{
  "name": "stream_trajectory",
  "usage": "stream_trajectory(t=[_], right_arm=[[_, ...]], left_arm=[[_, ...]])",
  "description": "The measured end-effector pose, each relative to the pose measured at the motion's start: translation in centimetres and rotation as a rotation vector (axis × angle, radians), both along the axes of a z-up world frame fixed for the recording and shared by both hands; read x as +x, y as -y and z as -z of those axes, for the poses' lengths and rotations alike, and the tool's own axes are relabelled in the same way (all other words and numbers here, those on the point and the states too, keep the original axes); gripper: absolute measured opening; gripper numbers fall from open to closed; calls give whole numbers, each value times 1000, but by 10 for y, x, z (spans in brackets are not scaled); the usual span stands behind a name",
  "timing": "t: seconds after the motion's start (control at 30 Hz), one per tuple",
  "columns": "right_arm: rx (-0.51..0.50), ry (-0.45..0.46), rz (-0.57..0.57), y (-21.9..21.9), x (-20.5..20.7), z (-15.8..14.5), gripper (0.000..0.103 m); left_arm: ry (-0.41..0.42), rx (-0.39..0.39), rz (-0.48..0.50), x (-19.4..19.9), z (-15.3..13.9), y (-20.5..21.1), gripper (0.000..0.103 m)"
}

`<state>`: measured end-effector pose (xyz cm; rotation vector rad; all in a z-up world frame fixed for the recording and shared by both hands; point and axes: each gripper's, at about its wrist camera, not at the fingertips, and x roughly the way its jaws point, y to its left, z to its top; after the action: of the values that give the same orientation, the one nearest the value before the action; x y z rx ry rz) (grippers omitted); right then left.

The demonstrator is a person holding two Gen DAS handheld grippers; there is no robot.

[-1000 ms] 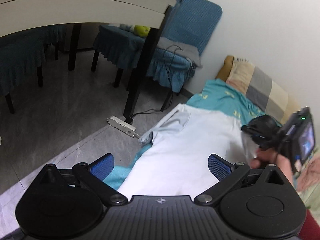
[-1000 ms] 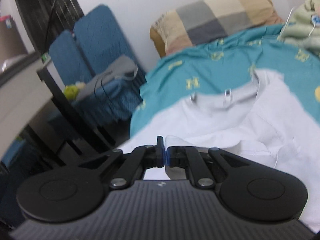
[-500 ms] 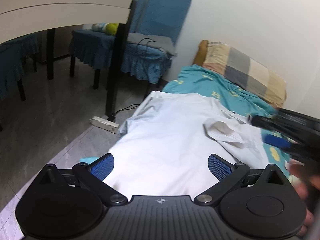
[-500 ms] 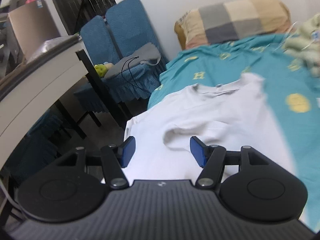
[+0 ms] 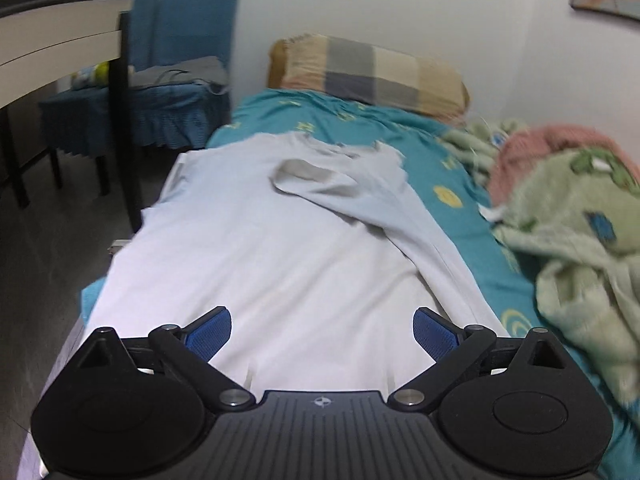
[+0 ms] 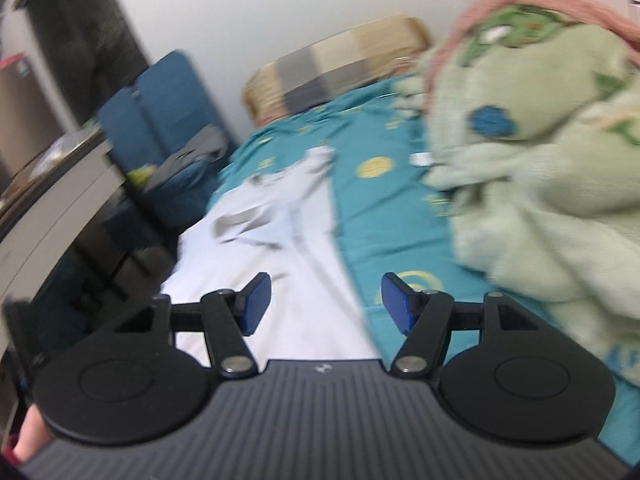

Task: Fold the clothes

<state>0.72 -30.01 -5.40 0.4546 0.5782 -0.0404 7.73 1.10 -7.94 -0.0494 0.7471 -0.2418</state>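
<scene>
A white T-shirt lies spread on the teal bed sheet, its right sleeve folded inward over the chest. My left gripper is open and empty, hovering over the shirt's lower part near the hem. The shirt also shows in the right wrist view, blurred. My right gripper is open and empty, over the shirt's right edge where it meets the sheet.
A plaid pillow lies at the head of the bed. A green and pink blanket heap fills the bed's right side. Blue chairs and a table stand left of the bed.
My right gripper let go of the sleeve, opened and swung back to the right. The sleeve now lies folded on the shirt. My left gripper turned toward the bed, staying open.
</scene>
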Motion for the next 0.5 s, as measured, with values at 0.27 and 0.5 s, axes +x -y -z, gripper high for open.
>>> stream_trajectory(t=[0.27,0.5], right_arm=[[111,11,111,58,3,12,65],[165,23,157,85,-6,15,65]], left_arm=[[-180,-90,172,-28,9,74,81],[-353,-163,285,-52,45,153,66]])
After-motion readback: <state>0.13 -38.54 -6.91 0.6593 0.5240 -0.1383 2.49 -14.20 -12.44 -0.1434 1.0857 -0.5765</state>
